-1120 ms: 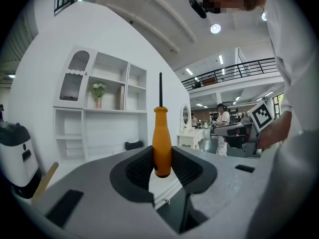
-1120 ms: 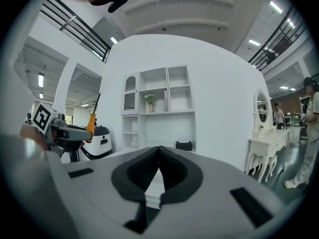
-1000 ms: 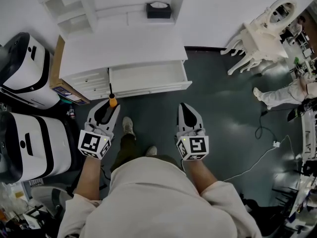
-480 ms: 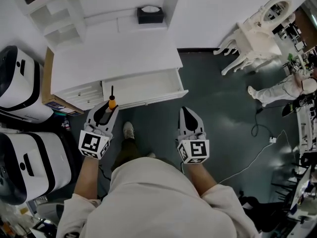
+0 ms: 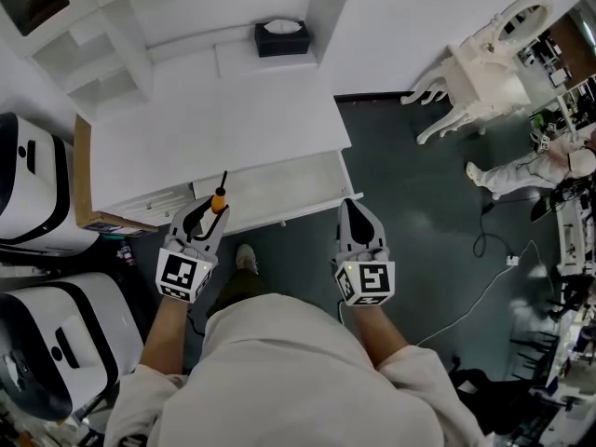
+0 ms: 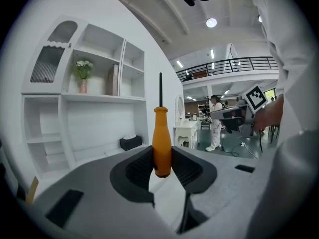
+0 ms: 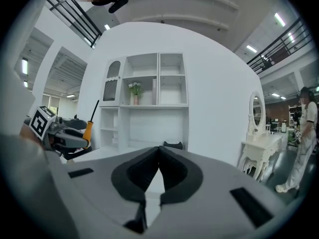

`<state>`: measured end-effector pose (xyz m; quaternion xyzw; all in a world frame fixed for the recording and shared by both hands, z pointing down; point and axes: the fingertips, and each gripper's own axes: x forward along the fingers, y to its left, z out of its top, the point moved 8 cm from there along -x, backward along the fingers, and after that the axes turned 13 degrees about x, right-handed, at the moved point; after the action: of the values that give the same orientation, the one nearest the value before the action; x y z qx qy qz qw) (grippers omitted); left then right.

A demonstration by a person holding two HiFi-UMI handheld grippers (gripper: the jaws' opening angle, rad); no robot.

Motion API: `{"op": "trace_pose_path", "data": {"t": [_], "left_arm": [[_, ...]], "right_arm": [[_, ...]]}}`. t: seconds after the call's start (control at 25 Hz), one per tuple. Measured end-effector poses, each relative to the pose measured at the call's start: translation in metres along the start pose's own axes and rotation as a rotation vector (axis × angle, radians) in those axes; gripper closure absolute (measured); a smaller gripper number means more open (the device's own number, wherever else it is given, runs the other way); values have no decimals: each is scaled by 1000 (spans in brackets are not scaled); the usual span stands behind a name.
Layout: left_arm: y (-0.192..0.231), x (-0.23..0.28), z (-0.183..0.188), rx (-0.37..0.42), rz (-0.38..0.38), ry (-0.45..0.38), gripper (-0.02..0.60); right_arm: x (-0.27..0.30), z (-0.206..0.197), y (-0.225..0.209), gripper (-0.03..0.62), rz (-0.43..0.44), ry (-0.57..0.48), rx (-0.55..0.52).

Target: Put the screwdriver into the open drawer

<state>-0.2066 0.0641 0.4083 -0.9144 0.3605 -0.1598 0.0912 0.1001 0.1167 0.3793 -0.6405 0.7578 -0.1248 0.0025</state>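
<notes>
A screwdriver (image 5: 219, 199) with an orange handle and black shaft stands upright in my left gripper (image 5: 207, 210), whose jaws are shut on the handle. In the left gripper view the screwdriver (image 6: 161, 141) rises from between the pads of the left gripper (image 6: 162, 167). The tool is at the front left corner of the open white drawer (image 5: 289, 190), which looks empty. My right gripper (image 5: 353, 207) is shut with nothing in it, by the drawer's front right corner; in its own view the right gripper (image 7: 159, 156) has its tips touching. That view also shows the screwdriver (image 7: 88, 128) at the left.
The white desk (image 5: 214, 124) carries a black tissue box (image 5: 281, 37) at the back, under a shelf unit (image 5: 88, 40). White machines (image 5: 33, 180) stand at left, beside a cardboard box (image 5: 86, 220). A tipped white chair (image 5: 470, 77), a person (image 5: 526, 170) and a floor cable (image 5: 484, 240) lie right.
Both grippers have moved toward the desk. The screwdriver's tip, before short of the drawer front, now reaches over the drawer's left end. Both grips are unchanged.
</notes>
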Motion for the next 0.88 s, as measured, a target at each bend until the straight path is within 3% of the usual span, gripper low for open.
{"op": "trace_pose_path", "data": {"t": [0.52,0.72,0.88], "left_arm": [[50,44,-7,70,-80,57,469],[45,60,-8,114,-78,107,469],[34,77,-18,190,-83,197,469]], "right_arm": [[73,17,-4,591,-30,-5,12],[92,17,-21,590,15,4,20],[103,16,-38,591,67,32,13]]}}
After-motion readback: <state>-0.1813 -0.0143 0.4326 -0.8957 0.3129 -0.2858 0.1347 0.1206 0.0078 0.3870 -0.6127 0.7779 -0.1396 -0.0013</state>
